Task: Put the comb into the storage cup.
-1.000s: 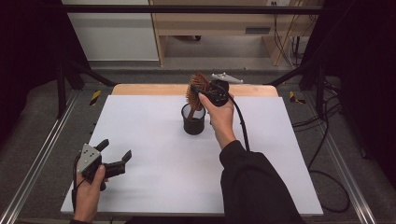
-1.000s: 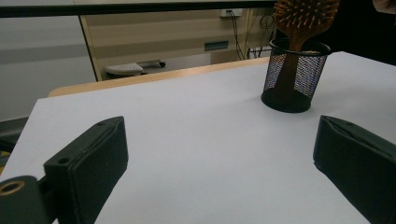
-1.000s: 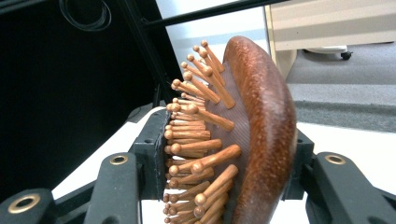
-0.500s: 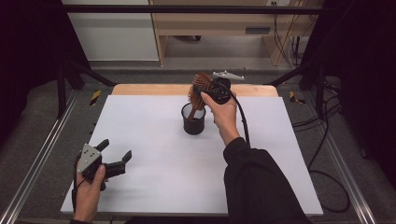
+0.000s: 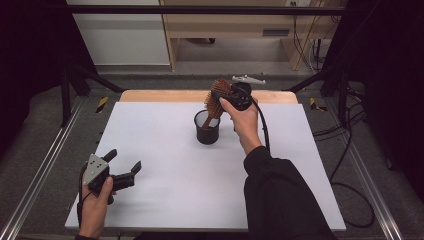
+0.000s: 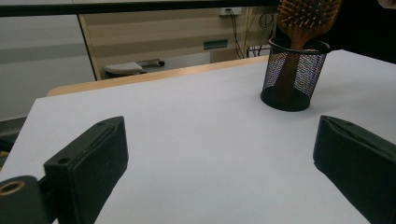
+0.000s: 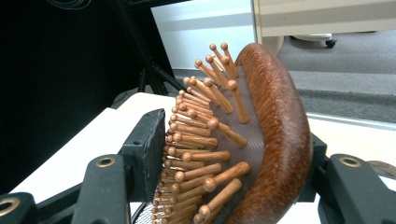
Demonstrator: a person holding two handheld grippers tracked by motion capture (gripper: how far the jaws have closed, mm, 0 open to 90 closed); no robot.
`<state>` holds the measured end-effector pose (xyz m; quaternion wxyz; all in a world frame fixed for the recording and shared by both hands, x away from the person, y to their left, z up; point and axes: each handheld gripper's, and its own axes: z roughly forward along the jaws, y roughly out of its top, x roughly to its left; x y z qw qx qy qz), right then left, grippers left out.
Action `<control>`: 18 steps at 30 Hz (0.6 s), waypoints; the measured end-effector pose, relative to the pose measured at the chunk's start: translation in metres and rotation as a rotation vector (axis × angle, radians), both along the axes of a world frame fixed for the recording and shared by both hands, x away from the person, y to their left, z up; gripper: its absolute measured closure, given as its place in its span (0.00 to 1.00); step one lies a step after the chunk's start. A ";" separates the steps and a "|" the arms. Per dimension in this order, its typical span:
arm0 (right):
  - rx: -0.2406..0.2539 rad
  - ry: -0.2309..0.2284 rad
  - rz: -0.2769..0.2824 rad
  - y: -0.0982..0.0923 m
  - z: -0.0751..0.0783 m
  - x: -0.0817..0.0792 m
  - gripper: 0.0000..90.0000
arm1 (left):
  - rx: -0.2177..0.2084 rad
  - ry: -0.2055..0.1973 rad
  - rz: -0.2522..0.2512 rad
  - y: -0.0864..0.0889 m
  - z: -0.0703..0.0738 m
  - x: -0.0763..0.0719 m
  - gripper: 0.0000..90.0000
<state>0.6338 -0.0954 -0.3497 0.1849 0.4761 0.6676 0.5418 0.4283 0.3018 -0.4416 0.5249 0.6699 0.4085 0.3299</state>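
A wooden hairbrush (image 5: pixel 217 97) stands tilted with its handle down inside a black mesh cup (image 5: pixel 207 127) at the middle back of the white table (image 5: pixel 165 150). My right gripper (image 5: pixel 231 96) is shut on the brush head. In the right gripper view, one jaw presses the wooden bristles and the other sits behind the brush's (image 7: pixel 275 135) rounded back. My left gripper (image 5: pixel 123 166) rests low near the table's front left corner, open and holding nothing. The left gripper view shows the cup (image 6: pixel 294 74) and the brush (image 6: pixel 306 18) far off to the upper right.
A wooden strip (image 5: pixel 165 95) runs along the table's far edge. Metal rails (image 5: pixel 45 165) flank both sides. Cables (image 5: pixel 350 165) lie on the floor at the right. A wooden cabinet (image 5: pixel 235 25) stands beyond the table.
My right hand and the brush head have shifted slightly to the right above the cup. The left gripper has stayed where it was.
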 end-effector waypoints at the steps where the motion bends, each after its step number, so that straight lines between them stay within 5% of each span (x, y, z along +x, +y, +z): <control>1: -0.001 0.001 -0.003 0.000 0.000 0.000 0.45 | -0.001 0.000 0.001 0.000 0.000 0.000 0.04; 18: -0.049 -0.005 -0.026 -0.002 -0.001 0.001 0.41 | -0.003 0.008 0.011 0.001 -0.001 0.001 0.04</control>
